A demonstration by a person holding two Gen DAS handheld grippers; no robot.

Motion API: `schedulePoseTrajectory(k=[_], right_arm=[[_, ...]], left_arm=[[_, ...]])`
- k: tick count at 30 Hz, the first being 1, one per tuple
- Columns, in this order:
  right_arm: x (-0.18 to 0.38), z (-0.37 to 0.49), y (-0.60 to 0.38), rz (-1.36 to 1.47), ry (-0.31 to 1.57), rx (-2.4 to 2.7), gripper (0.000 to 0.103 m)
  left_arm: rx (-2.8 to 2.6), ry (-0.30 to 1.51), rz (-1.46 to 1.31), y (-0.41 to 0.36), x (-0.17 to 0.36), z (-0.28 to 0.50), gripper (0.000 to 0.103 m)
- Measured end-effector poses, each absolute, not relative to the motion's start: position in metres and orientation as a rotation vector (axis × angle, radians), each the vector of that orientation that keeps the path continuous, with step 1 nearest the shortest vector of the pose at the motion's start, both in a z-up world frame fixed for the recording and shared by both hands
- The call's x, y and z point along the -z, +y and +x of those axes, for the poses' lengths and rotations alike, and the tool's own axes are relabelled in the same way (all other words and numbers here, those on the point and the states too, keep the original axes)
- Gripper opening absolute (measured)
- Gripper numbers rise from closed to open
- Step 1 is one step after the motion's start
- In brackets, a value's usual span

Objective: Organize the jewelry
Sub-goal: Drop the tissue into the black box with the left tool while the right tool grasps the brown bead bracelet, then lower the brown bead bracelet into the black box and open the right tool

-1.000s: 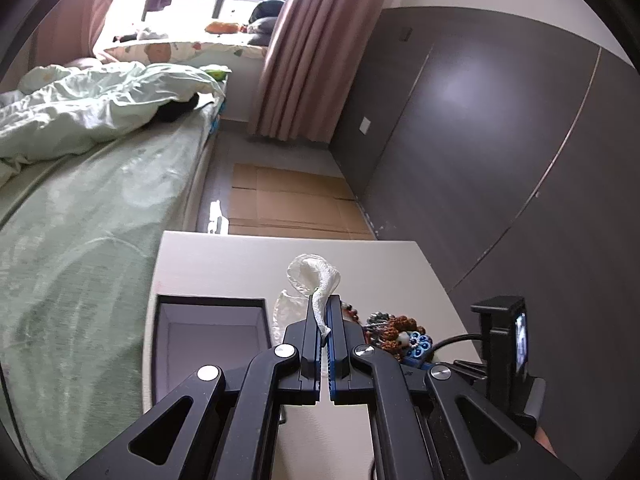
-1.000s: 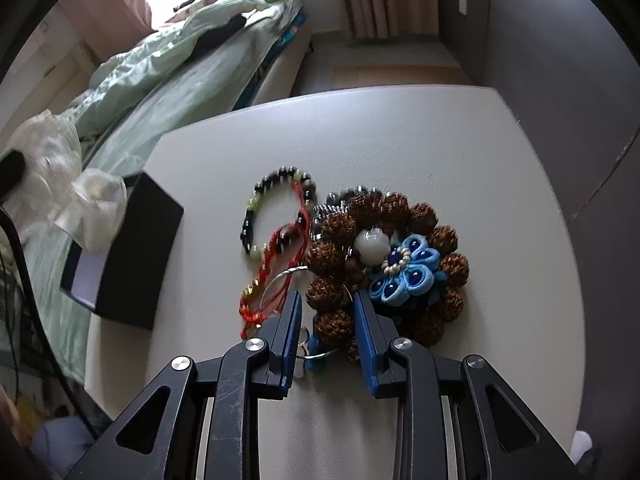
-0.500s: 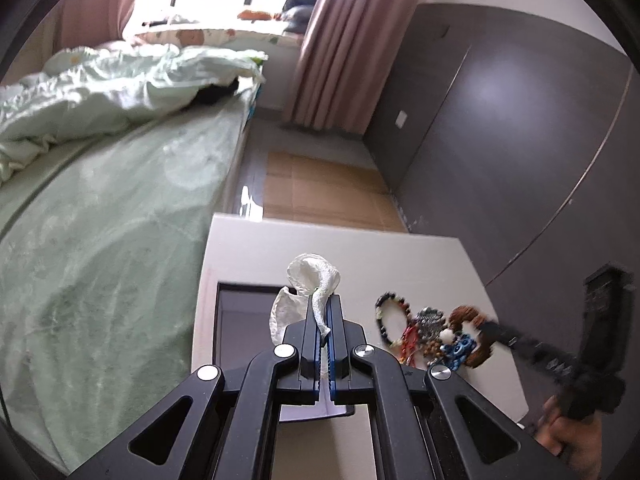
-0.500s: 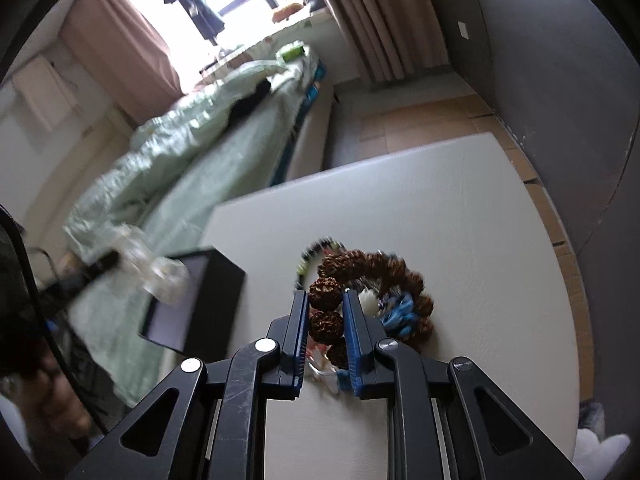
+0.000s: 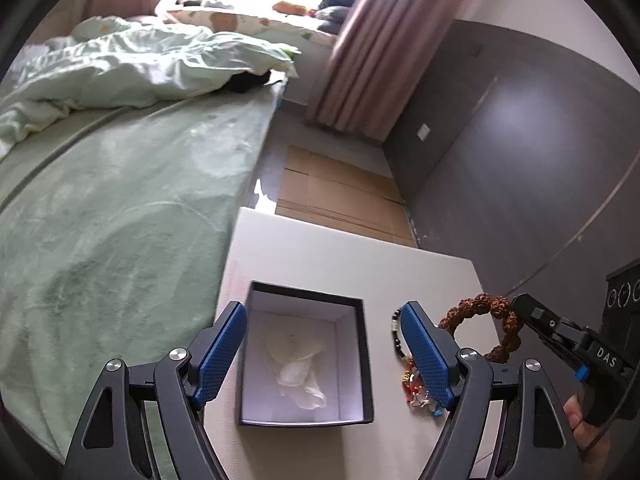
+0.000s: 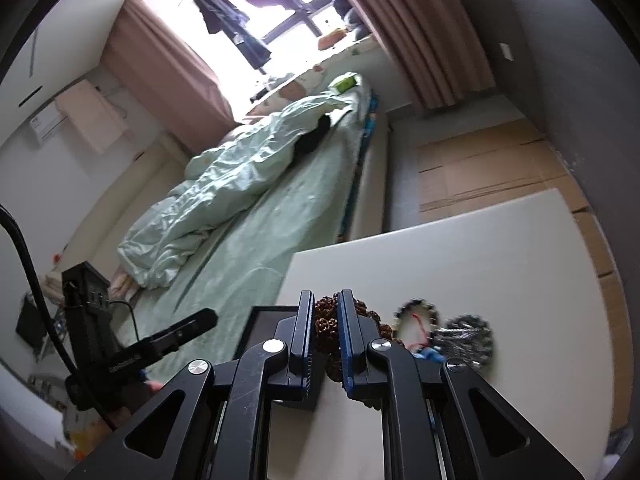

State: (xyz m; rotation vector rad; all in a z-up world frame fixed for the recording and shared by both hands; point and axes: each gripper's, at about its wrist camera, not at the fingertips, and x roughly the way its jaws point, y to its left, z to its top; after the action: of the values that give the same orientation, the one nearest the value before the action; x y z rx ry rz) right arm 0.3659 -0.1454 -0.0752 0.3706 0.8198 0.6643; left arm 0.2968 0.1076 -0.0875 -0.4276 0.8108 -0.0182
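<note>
The left gripper (image 5: 324,354) has its blue-padded jaws opening wide, nothing pressed between them, and it hangs tilted down over the open black square box with a white lining (image 5: 347,308). A crumpled white translucent pouch (image 5: 298,368) lies loose on the floor of that box, apart from both pads.

The right gripper (image 6: 323,334) is clamped on the brown knobbly seed-bead bracelet (image 5: 482,306), which hangs from its tips in the air to the right of the box. A hand (image 5: 578,420) grips that tool's handle at the lower right edge of the left view.

The remaining jewellery, a black bead bracelet with red cord strands (image 5: 404,350), lies on the pale tabletop (image 5: 340,252) just right of the box, and a silver-grey bead bracelet (image 6: 466,338) lies further right. Beyond the box the table is bare to its far edge. The green bedspread (image 5: 120,216) runs along the table's left edge, close to the box.
</note>
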Motion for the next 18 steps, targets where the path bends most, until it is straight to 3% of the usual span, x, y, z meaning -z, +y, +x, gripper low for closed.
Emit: schedulePoseTrajectory(k=[18], right_arm=[[0.061,0.372,-0.065,0.352,0.836,-0.836,0.013]], left_arm=[[-0.125,0.700,-0.505,0.148,0.072,0.275,0.080]])
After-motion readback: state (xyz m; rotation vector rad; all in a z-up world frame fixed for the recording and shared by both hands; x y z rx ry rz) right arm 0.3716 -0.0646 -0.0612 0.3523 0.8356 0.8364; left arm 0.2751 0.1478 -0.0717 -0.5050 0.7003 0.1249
